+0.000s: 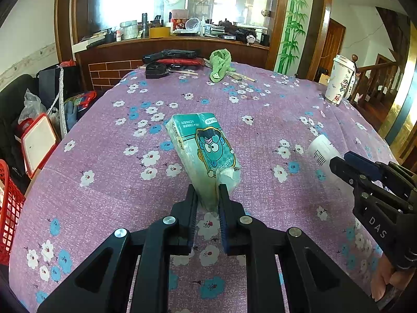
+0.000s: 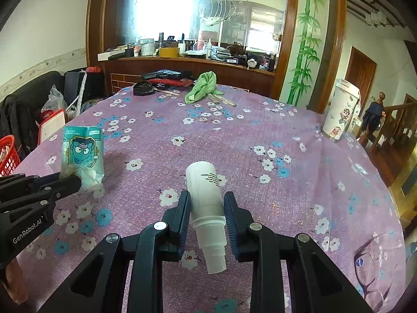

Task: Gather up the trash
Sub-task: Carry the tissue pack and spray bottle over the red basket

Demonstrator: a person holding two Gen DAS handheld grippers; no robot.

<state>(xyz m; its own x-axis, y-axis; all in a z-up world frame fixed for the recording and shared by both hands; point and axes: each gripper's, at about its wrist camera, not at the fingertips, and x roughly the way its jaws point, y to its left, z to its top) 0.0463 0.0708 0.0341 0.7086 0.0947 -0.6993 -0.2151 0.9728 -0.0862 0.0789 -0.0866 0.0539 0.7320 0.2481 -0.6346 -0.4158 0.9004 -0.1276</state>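
Both grippers had a load when I checked. Left gripper (image 1: 207, 195) was clamped on the near end of the teal tissue pack (image 1: 204, 154) — pack's long axis ran straight ahead of the fingers, far end tilted up and away over the purple floral tablecloth (image 1: 104, 195). From the right wrist view the same pack (image 2: 82, 154) sat off to the left, upright-ish, loose tissue spilling at the pinched end.

Right gripper (image 2: 206, 206) was closed on the white plastic bottle (image 2: 206, 195) at mid-body. Bottle's long axis lay along the fingers: base pointing forward, stepped neck pointing back toward the camera between the jaws. Whether it was lifted or touching the cloth, I couldn't tell.

My read: both pieces of trash were secured, next step was carry-off. Red basket (image 1: 10, 214) sat low at the far left of the left gripper, off the table edge — if that's the bin, the left hand was clearly nearer and the right would have to cross over. Can't confirm it's the bin.

Remaining on the table, well ahead: green cloth (image 1: 221, 64), cartoon paper cup (image 1: 340, 79) far right. Risk: pack held by a soft end — could slip.
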